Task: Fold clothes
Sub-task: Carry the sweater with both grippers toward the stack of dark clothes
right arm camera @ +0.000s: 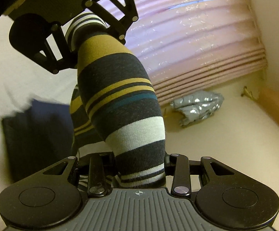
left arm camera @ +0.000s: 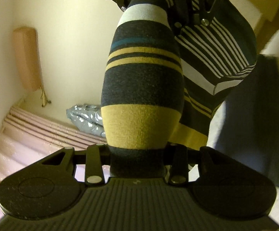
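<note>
A striped garment [left arm camera: 143,88] in dark grey, mustard, white and teal hangs stretched in the air between my two grippers. My left gripper [left arm camera: 137,165] is shut on one end of it. My right gripper [right arm camera: 141,171] is shut on the other end of the garment [right arm camera: 120,96]. Each gripper shows at the top of the other's view, the right one [left arm camera: 179,13] in the left wrist view and the left one [right arm camera: 75,38] in the right wrist view. More of the garment hangs down behind the stretched part. My fingertips are hidden by the cloth.
A dark blue folded cloth [left arm camera: 255,115] lies on the white surface [right arm camera: 14,73] below. A pink curtain [right arm camera: 197,38] hangs by the cream wall. A crumpled silver bag [right arm camera: 197,105] lies near the curtain's foot. A tan padded object [left arm camera: 26,57] stands against the wall.
</note>
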`<state>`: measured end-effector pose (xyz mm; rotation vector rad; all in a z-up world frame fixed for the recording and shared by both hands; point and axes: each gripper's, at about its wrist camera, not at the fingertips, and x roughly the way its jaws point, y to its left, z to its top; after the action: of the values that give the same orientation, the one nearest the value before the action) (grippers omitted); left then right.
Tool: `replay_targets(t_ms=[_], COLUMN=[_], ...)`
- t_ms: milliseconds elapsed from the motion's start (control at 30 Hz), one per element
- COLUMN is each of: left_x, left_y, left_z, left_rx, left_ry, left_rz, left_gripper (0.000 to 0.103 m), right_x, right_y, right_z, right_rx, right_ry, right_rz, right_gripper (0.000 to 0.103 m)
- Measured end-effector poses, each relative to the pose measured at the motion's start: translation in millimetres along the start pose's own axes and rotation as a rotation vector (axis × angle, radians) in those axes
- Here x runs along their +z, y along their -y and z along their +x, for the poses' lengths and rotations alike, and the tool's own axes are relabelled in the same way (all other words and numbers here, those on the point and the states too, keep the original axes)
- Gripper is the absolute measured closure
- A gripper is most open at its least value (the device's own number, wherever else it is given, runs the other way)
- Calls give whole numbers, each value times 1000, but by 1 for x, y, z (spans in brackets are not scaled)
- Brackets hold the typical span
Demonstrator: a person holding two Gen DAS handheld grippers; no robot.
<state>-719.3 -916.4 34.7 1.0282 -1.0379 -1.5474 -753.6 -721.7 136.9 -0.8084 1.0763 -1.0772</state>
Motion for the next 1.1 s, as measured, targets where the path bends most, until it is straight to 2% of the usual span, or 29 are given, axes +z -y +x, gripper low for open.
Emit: replay_targets(t_ms=[67, 167, 233, 333, 367, 433, 467, 600, 700, 733, 800, 900, 1000, 1100], left_x=[-1, -15, -31, -56, -63, -78, -80, -82, -85, -83, -78, -77, -76, -84], left_y=[3, 40, 78, 135, 150, 158, 156, 142, 142, 141, 144, 119, 98, 104], left_z=[36, 65, 70, 71, 68, 61, 64, 74, 65, 65, 48, 60, 79, 83], left_rx=[-18, -122, -207, -352, -373, -359, -353, -359, -355, -348, -324, -250, -170, -155], left_ry=[-12, -42, -77, -123, -129, -124, -118, -69, -37, -30, -17, 15, 14, 3], left_rz=[-25, -19, 6, 62, 83, 95, 85, 120, 161, 182, 213, 239, 209, 179], left_gripper=[68, 68, 67, 66, 66, 66, 65, 60, 63, 63, 65, 65, 65, 65], right_x=[-20, -51, -70, -89, -92, -95, -97, -112, -115, -113, -107, -94, -83, -68], right_y=[12, 5, -21, -79, -95, -121, -127, -122, -117, -116, -113, -92, -61, -41], right_z=[41, 93, 118, 138, 141, 141, 137, 129, 123, 125, 127, 128, 134, 142], right_rx=[-21, -24, 53, 211, 264, 322, 307, 291, 304, 308, 309, 253, 175, 95], right_ry=[19, 40, 36, 17, 6, -1, 7, 6, -21, -31, -52, -62, -49, -29], right_rz=[-51, -110, -113, -92, -78, -63, -58, -24, 18, 49, 108, 151, 157, 123], right_gripper=[66, 66, 66, 66, 66, 65, 64, 59, 59, 60, 68, 72, 72, 72])
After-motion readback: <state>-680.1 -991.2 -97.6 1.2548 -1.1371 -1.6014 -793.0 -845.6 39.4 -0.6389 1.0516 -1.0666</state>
